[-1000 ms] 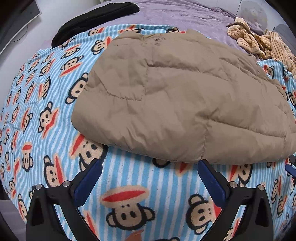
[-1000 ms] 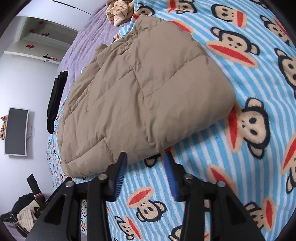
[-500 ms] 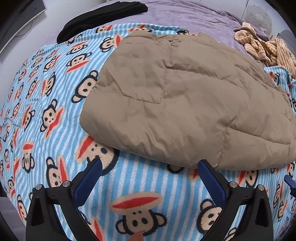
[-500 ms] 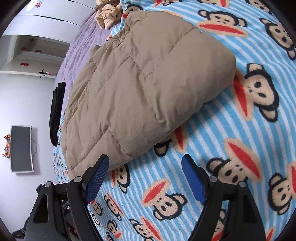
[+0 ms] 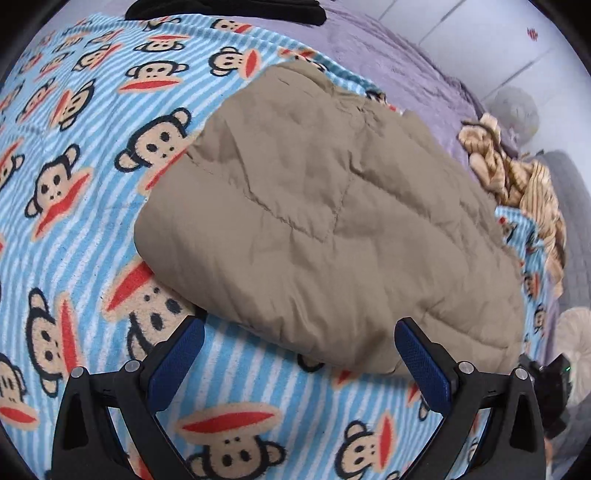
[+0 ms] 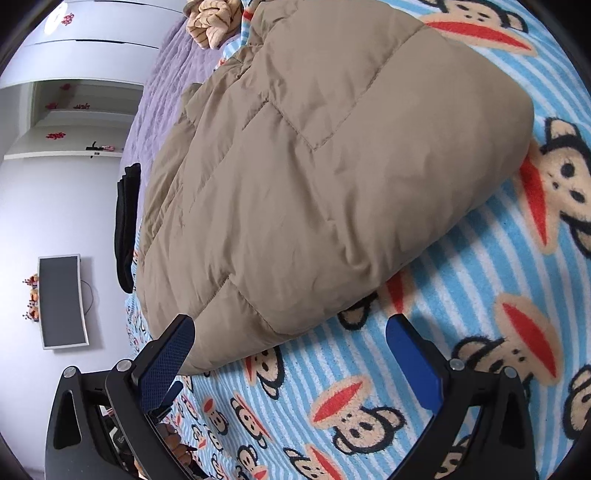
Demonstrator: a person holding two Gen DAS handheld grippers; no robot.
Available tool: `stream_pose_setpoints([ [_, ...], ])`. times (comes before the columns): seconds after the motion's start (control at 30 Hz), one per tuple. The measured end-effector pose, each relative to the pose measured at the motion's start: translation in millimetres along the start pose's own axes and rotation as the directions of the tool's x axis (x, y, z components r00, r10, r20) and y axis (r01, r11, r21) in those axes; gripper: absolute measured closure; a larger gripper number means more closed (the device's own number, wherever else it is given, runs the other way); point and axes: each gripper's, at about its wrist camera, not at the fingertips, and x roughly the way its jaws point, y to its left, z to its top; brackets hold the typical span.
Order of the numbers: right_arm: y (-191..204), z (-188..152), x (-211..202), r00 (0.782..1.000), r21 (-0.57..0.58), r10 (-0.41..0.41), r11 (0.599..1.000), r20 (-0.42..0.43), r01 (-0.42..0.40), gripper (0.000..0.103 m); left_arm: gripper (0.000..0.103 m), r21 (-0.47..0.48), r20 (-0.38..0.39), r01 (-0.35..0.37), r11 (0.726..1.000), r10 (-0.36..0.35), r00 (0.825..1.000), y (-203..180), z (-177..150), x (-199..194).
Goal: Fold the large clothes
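Note:
A tan quilted puffer jacket [image 5: 332, 229] lies folded into a thick bundle on a blue striped monkey-print blanket [image 5: 74, 184]. It also fills the right wrist view [image 6: 314, 177]. My left gripper [image 5: 299, 354] is open and empty, its fingers straddling the jacket's near edge just above the blanket. My right gripper [image 6: 290, 347] is open and empty at the jacket's near edge, its left finger [image 6: 166, 354] close against the bundle's lower corner.
A beige striped garment [image 5: 517, 177] lies heaped at the far right on a purple bedspread [image 5: 388, 55]. A black garment [image 5: 229, 9] lies folded at the bed's far end. A wall monitor [image 6: 61, 301] and white cabinets [image 6: 92, 66] stand beyond the bed.
My right gripper has opened wide and moved closer to the jacket's edge. My left gripper has swung left and come nearer the bundle, staying open.

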Motion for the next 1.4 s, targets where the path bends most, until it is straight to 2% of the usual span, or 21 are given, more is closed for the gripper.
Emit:
stream_pose_setpoints([
  [0.1, -4, 7, -1, 0.999, 0.023, 0.041, 0.999, 0.009, -0.041, 0.0, 0.0, -0.084, 0.006, 0.075, 0.994, -0.075, 0.997, 20, 9, 2],
  [0.2, -9, 14, 1, 0.996, 0.057, 0.084, 0.995, 0.02, -0.085, 0.0, 0.0, -0.161, -0.074, 0.127, 0.979, -0.141, 0.987, 34, 9, 26],
  [0.27, -11, 18, 5, 0.994, 0.077, 0.105, 0.991, 0.02, -0.106, 0.0, 0.0, -0.189, -0.088, 0.148, 0.971, -0.167, 0.982, 36, 7, 39],
  [0.4, -12, 25, 19, 0.992, 0.089, 0.124, 0.988, 0.006, -0.124, 0.0, 0.0, -0.154, -0.028, 0.166, 0.974, -0.172, 0.985, 20, 20, 44],
  [0.53, -9, 33, 28, 0.987, 0.093, 0.158, 0.983, 0.019, -0.159, 0.0, 0.0, -0.202, 0.002, 0.193, 0.96, -0.197, 0.98, 17, 42, 55],
  [0.63, -13, 41, 30, 0.97, 0.138, 0.234, 0.961, 0.065, -0.241, 0.0, 0.0, -0.207, 0.007, 0.166, 0.964, -0.168, 0.986, 13, 51, 65],
  [0.7, -17, 46, 36, 0.964, 0.167, 0.255, 0.95, 0.075, -0.265, 0.0, 0.002, -0.204, -0.001, 0.128, 0.971, -0.131, 0.991, 8, 54, 70],
  [0.77, -22, 50, 48, 0.966, 0.183, 0.251, 0.948, 0.066, -0.259, 0.0, 0.022, -0.193, 0.01, 0.109, 0.975, -0.109, 0.994, 4, 56, 69],
  [0.83, -24, 52, 57, 0.97, 0.197, 0.236, 0.95, 0.053, -0.242, 0.0, 0.053, -0.178, 0.028, 0.106, 0.978, -0.103, 0.994, 0, 57, 64],
  [0.87, -25, 52, 58, 0.971, 0.205, 0.233, 0.949, 0.052, -0.239, 0.0, 0.059, -0.168, 0.044, 0.1, 0.981, -0.094, 0.995, -1, 56, 59],
  [0.9, -25, 52, 58, 0.972, 0.21, 0.232, 0.949, 0.048, -0.237, 0.001, 0.071, -0.147, 0.063, 0.091, 0.985, -0.083, 0.995, -4, 57, 53],
  [0.93, -24, 51, 58, 0.973, 0.213, 0.226, 0.95, 0.037, -0.229, 0.004, 0.078, -0.119, 0.078, 0.077, 0.99, -0.068, 0.995, -7, 56, 47],
  [0.97, -23, 50, 57, 0.978, 0.217, 0.209, 0.953, 0.022, -0.209, 0.019, 0.081, -0.087, 0.095, 0.063, 0.994, -0.055, 0.994, -12, 55, 40],
  [1.0, -24, 48, 56, 0.98, 0.221, 0.199, 0.955, 0.014, -0.197, 0.041, 0.082, -0.057, 0.109, 0.05, 0.997, -0.043, 0.993, -15, 53, 33],
  [1.1, -23, 43, 47, 0.974, 0.207, 0.224, 0.952, 0.035, -0.226, 0.07, 0.085, 0.055, 0.151, 0.003, 0.998, -0.012, 0.989, -33, 46, 15],
  [1.2, -12, 39, 36, 0.973, 0.14, 0.223, 0.963, 0.067, -0.23, 0.078, 0.086, 0.107, 0.164, 0.013, 0.994, -0.03, 0.986, -39, 39, -1],
  [1.4, -14, 18, 11, 0.974, 0.09, 0.217, 0.971, 0.07, -0.223, 0.08, 0.086, 0.15, 0.132, 0.038, 0.988, -0.058, 0.99, -28, 3, -32],
])
